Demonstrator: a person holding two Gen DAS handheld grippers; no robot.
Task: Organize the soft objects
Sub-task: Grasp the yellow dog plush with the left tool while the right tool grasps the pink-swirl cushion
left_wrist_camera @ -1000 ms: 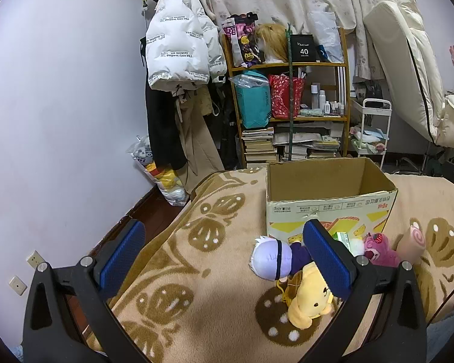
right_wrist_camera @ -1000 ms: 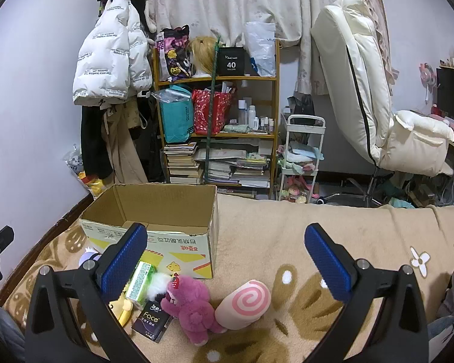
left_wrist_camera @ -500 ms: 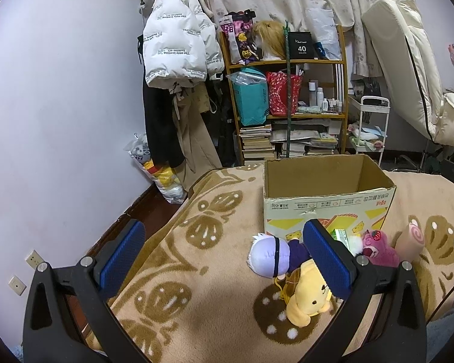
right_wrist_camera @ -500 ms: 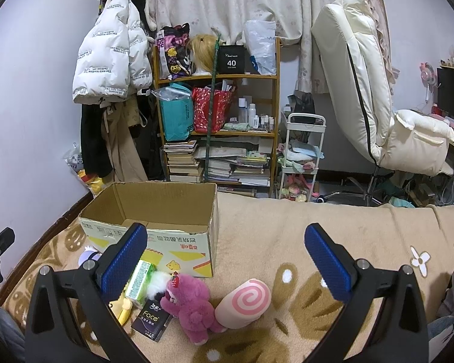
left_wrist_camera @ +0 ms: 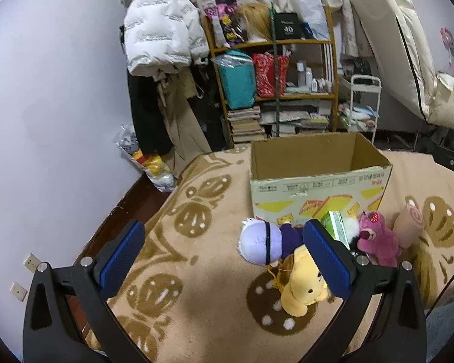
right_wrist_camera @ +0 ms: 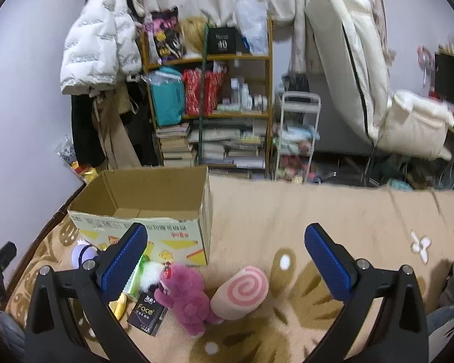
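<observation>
Above the patterned blanket we held the left gripper and the right gripper with jaws spread wide, gripping nothing. Before the open cardboard box lay the pink bear and the swirl roll plush. Only our left view showed clearly the yellow bear and the white-haired doll.

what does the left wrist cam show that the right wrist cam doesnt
Only the left wrist view shows the whole yellow plush and the full purple-headed doll; in the right wrist view both are mostly hidden behind a finger. Only the right wrist view shows the black Face packet clearly, the swirl face of the roll plush, and the blanket stretching right of the box. Both show the open cardboard box, the pink plush and the shelf.
</observation>
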